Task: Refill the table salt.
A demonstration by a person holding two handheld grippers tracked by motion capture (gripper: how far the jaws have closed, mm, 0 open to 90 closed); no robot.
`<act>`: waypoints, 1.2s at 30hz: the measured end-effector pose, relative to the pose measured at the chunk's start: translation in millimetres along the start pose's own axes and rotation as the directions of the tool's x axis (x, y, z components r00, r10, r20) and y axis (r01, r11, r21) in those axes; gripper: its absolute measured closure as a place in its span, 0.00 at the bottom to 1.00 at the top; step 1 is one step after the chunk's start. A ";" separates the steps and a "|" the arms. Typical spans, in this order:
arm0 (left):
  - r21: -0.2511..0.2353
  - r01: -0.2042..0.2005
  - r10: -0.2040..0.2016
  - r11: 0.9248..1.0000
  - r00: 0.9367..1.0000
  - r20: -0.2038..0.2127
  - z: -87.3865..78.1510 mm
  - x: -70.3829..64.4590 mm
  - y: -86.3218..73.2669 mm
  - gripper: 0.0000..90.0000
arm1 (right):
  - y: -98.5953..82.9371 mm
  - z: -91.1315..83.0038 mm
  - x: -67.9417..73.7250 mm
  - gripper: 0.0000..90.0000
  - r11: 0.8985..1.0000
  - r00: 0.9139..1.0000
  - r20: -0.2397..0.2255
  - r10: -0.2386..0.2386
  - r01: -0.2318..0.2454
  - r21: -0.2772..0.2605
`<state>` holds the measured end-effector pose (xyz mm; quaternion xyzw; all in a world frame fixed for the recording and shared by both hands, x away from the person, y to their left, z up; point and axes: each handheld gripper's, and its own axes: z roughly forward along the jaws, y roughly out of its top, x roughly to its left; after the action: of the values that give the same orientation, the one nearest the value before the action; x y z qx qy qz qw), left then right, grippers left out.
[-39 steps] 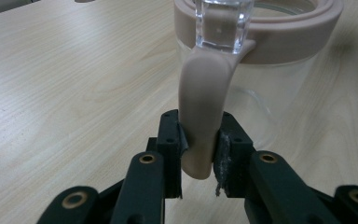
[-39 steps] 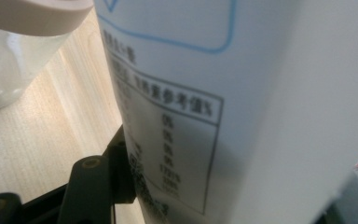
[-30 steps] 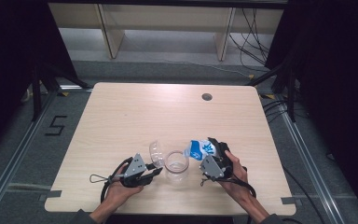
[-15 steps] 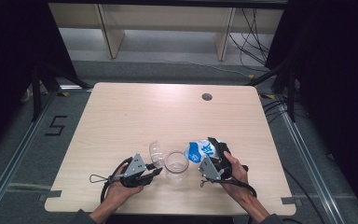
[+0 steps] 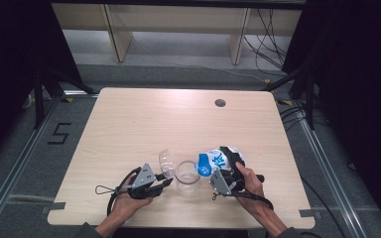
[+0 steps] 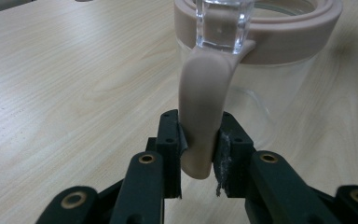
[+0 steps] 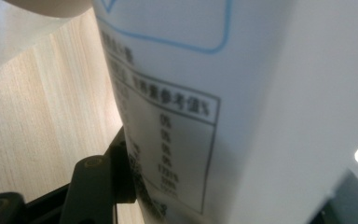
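Note:
A clear jar point(image 5: 187, 176) with a beige rim point(image 6: 279, 37) stands near the table's front edge, its clear lid point(image 5: 166, 162) hinged open to the left. My left gripper point(image 5: 163, 184) point(image 6: 198, 154) is shut on the jar's beige tab point(image 6: 200, 116), which hangs from the rim. My right gripper point(image 5: 226, 171) is shut on a white bag with blue print point(image 5: 217, 159) point(image 7: 242, 93), held tilted beside the jar's right side with its blue end toward the jar mouth. The bag's label covers most of the right gripper view.
The light wooden table point(image 5: 178, 124) has a round cable hole point(image 5: 220, 103) at the back right. A shelf unit point(image 5: 178, 25) stands behind the table. Cables trail from both grippers toward the front edge.
The right gripper with the bag has shifted slightly toward the jar and tilted a little more. The left gripper and jar have stayed put.

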<state>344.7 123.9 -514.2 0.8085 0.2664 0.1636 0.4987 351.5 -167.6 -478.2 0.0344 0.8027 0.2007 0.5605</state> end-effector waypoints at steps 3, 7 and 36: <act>0.001 -0.012 0.012 1.000 1.000 0.002 0.0 0.8 0.2 0.81 | -0.4 -0.5 4.4 0.48 0.998 0.998 -0.001 0.058 -0.058 0.022; 0.001 -0.014 0.014 1.000 1.000 0.002 -0.1 0.8 0.3 0.81 | -1.3 -1.6 -0.1 0.48 0.998 0.999 0.026 -0.045 0.044 0.041; 0.003 -0.012 0.012 1.000 1.000 0.005 -0.2 1.4 0.4 0.81 | 5.0 1.8 3.1 0.50 0.983 0.982 0.064 -0.180 0.178 0.032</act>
<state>345.8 124.8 -513.8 0.8112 0.2604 0.1642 0.4972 351.2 -161.7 -479.7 -0.0241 0.7861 0.1378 0.6021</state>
